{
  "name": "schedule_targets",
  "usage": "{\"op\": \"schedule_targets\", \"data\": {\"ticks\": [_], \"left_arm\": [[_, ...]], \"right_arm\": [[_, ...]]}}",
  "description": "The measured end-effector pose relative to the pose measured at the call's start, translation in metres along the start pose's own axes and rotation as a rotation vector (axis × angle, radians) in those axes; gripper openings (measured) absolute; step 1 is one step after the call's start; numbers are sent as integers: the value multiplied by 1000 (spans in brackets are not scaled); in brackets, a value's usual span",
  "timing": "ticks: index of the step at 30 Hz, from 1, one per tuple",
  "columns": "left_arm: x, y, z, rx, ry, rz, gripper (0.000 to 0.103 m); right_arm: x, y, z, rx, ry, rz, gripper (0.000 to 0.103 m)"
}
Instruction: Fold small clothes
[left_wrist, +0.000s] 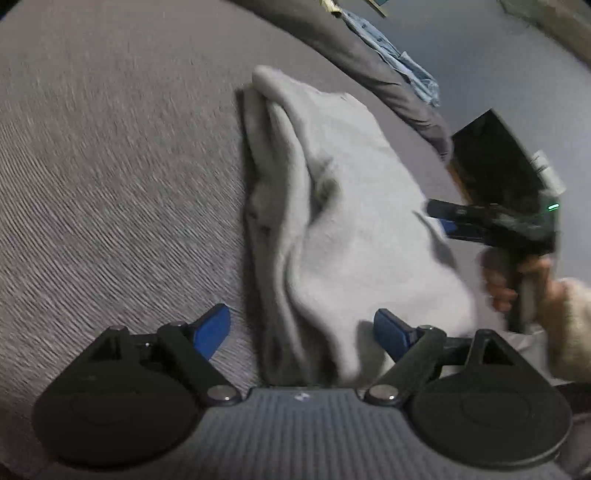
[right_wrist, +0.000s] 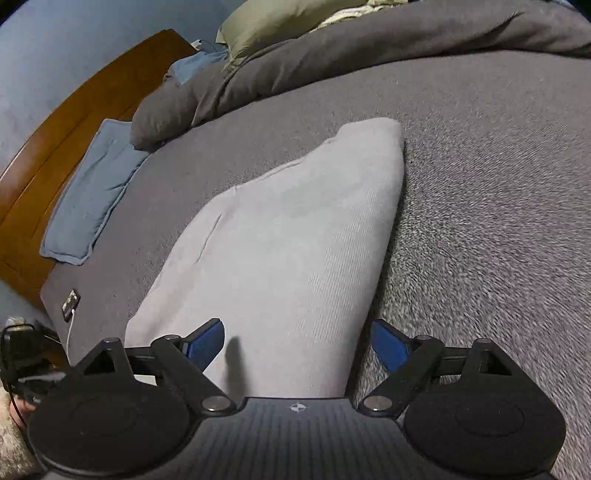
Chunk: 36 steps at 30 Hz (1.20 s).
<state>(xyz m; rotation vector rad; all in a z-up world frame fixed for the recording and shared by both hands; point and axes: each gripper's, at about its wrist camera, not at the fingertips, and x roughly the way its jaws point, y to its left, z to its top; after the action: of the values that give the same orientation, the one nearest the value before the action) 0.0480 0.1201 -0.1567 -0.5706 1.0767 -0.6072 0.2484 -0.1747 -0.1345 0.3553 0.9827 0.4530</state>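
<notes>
On the grey bed (right_wrist: 480, 184), mid-scene, lies a light grey garment (right_wrist: 280, 236), folded into a long narrow shape w/ its far end tapering to a rounded tip. Left wrist view shows the garment (left_wrist: 343, 221) bunched in loose layered folds along its left edge, flatter on the right.

Left claw (left_wrist: 302, 330) is spread wide, blue pads either side of the garment's near end, nothing pinched between them. The left pad sits over bare bed, the right pad just beside the cloth's near right edge.

Right claw (right_wrist: 297, 341) is likewise spread apart, empty, w/ the garment's near end running between its pads. In the left wrist view the right claw (left_wrist: 439, 218) comes in from the right side near the garment's right edge, held by the person's hand (left_wrist: 517, 280); it's motion-blurred.

Far left in the right wrist view: a blue pillow (right_wrist: 92, 192) against a wooden headboard (right_wrist: 74, 122), a dark grey duvet (right_wrist: 369, 44) heaped at the far side, an olive pillow (right_wrist: 280, 22) beyond it.
</notes>
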Motion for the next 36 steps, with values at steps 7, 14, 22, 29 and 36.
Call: {"op": "schedule_targets", "data": {"ticks": [7, 14, 22, 29, 36], "left_arm": [[30, -14, 7, 58, 5, -1, 79], [48, -23, 7, 96, -45, 2, 58], [47, -8, 22, 42, -78, -91, 32], [50, -27, 51, 102, -148, -121, 28], [86, -19, 73, 45, -182, -72, 27]], "right_arm": [[35, -18, 18, 39, -38, 41, 89], [69, -48, 42, 101, -106, 89, 80], [100, -62, 76, 90, -186, 92, 18], [58, -45, 109, 33, -361, 84, 14], [34, -65, 147, 87, -490, -32, 34]]}}
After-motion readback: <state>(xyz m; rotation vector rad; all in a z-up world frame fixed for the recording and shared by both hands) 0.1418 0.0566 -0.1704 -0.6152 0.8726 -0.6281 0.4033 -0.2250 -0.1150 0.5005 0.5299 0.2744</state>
